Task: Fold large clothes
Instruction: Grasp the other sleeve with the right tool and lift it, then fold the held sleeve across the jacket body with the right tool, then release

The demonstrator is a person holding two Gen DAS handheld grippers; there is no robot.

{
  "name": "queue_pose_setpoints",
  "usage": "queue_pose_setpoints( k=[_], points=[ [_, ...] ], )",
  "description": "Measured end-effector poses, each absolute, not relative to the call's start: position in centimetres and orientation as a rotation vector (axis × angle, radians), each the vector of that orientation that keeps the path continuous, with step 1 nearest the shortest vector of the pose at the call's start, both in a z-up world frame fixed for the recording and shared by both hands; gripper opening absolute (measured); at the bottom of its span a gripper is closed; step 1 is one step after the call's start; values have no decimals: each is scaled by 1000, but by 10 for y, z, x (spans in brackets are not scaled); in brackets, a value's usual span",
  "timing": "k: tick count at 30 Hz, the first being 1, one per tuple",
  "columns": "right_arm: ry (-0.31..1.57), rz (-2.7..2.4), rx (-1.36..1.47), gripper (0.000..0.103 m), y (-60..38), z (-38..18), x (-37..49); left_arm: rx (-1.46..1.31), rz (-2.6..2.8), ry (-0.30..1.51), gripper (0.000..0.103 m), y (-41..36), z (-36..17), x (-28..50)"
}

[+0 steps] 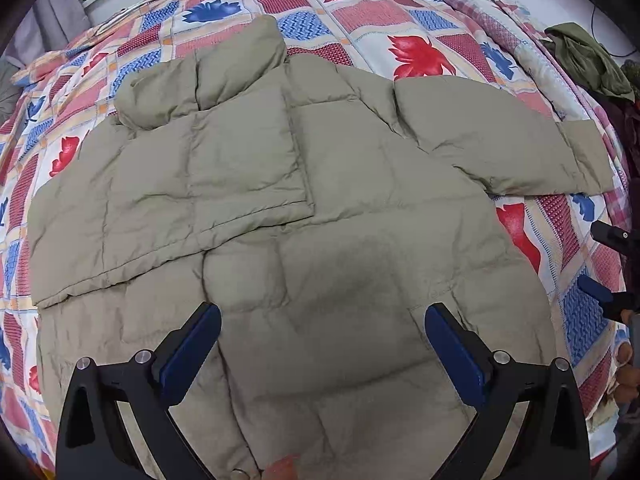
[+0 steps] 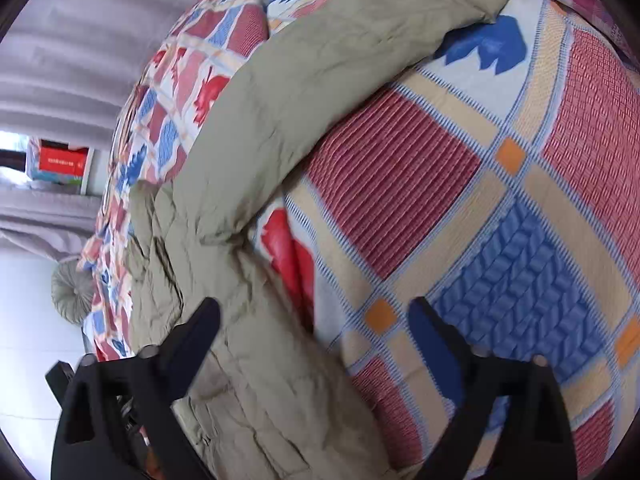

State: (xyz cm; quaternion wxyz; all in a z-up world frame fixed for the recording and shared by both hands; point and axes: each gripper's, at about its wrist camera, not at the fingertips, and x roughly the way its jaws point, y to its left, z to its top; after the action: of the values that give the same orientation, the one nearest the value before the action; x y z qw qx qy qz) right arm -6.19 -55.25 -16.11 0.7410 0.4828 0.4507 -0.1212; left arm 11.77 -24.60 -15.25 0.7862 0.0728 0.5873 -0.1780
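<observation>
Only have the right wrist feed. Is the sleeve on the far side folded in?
Observer: Yes. In the left wrist view, the left-side sleeve lies folded across the jacket.
Operator: Left tongs holding anything?
Observer: No. The left tongs are open above the hem and grip nothing.
Operator: Where's the collar?
Observer: The collar is at the far end, puffed up, resting on the quilt.
</observation>
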Motion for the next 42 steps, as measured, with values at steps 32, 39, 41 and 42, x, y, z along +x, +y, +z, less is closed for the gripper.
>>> queue_pose_setpoints(
  k=[32,39,41,42],
  points=[
    [588,-248,1668,23,-728,-222,13,57,-371,1341,102,-267,-164,138],
    [607,-191,1462,9,-711,-171,36,26,-288,1315,102,-221,-155,151],
    [617,-134,1396,9,-698,-150,48,38,-257,1288,102,-203,-152,154],
    [618,-92,1367,9,-687,-137,59,37,-246,1281,102,-195,-150,155]
  ],
)
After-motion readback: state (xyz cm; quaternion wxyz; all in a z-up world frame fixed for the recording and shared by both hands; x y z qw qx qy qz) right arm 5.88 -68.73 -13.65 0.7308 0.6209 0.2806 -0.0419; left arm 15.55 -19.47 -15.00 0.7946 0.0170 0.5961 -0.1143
